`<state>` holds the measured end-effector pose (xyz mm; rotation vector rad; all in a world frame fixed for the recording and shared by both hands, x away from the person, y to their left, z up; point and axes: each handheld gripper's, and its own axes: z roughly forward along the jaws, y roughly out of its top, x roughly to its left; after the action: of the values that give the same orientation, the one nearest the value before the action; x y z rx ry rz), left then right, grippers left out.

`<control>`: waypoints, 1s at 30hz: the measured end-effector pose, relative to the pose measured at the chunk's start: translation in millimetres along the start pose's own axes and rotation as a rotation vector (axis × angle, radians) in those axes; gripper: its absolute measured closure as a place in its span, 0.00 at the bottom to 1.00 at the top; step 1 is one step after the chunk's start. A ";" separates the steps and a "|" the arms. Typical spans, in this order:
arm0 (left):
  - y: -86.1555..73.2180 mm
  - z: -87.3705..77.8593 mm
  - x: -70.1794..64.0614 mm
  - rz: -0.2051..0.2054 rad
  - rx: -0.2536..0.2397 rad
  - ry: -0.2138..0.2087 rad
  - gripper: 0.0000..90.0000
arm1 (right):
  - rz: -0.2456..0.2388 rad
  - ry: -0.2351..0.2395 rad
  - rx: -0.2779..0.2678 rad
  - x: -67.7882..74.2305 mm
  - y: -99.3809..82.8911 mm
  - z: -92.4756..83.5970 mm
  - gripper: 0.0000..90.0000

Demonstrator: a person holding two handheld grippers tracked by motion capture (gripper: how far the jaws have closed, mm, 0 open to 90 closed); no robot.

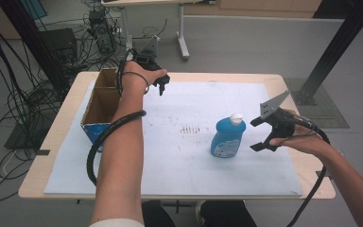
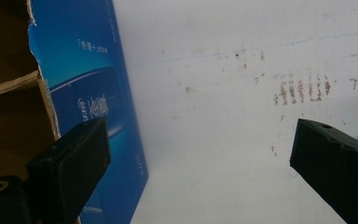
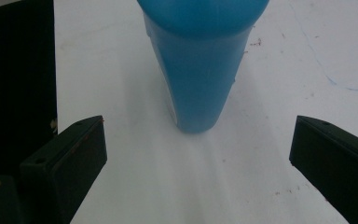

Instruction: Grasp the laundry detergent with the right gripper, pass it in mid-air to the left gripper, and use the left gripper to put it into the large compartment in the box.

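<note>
A blue bottle (image 1: 227,137) with a white cap stands upright on the white sheet (image 1: 194,165), right of centre. My right gripper (image 1: 258,134) hovers just to its right, open, jaws spread toward the bottle without touching it. In the right gripper view the blue bottle (image 3: 200,60) stands straight ahead, beyond the open right gripper (image 3: 198,158). My left gripper (image 1: 161,86) is held high at the far side, beside the open cardboard box (image 1: 100,101). In the left gripper view the open left gripper (image 2: 200,158) looks down on the box's blue side (image 2: 91,93) and the sheet.
The cardboard box stands at the table's left edge, brown inside and blue outside. Reddish-brown smudges (image 1: 189,128) mark the sheet's middle. Beyond the table, cables and equipment (image 1: 99,33) lie on the floor, and a black frame post (image 1: 331,52) rises at the far right.
</note>
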<state>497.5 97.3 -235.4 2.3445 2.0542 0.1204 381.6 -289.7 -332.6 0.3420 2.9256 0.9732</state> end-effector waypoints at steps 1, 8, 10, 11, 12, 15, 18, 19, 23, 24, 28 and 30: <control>0.0 0.1 0.2 -0.002 0.000 0.000 0.06 | 0.000 0.000 0.000 0.0 0.0 0.0 0.04; 0.0 0.5 2.1 -0.007 -0.002 0.004 0.06 | -0.001 -0.008 -0.049 0.1 -0.5 9.8 0.04; 0.0 1.0 2.0 -0.007 -0.001 0.004 0.06 | -0.001 -0.010 -0.056 0.2 -0.9 11.5 0.04; 0.0 2.0 1.7 -0.006 0.003 0.004 0.06 | -0.004 -0.014 -0.063 0.5 -1.3 13.5 0.04; 0.0 2.0 1.7 -0.006 0.003 0.004 0.06 | -0.004 -0.014 -0.063 0.5 -1.3 13.5 0.04; -0.1 3.5 0.8 -0.008 0.004 0.002 0.06 | -0.006 -0.018 -0.086 1.3 -2.1 16.3 0.04; 0.2 4.1 -0.2 -0.003 0.007 0.003 0.06 | -0.004 -0.027 -0.100 2.0 -3.0 21.7 0.03; 0.3 4.0 -0.7 -0.002 0.008 0.003 0.06 | -0.004 -0.029 -0.101 1.9 -3.0 22.9 0.03; 0.9 2.3 -1.7 0.000 0.003 0.003 0.06 | -0.006 -0.028 -0.130 2.4 -3.3 26.5 0.03; 1.0 1.9 -1.9 -0.002 0.002 0.004 0.06 | -0.005 -0.027 -0.136 2.6 -3.4 27.8 0.03; 1.2 2.2 -1.9 0.001 0.004 0.006 0.06 | -0.004 -0.025 -0.151 3.3 -4.0 33.2 0.03; 1.0 3.6 -1.8 0.000 0.007 0.007 0.06 | -0.007 -0.024 -0.169 3.7 -4.9 36.4 0.03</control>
<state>498.5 95.5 -239.0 2.3514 2.0607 0.1223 381.0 -271.4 -364.6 0.3324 2.7954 1.1956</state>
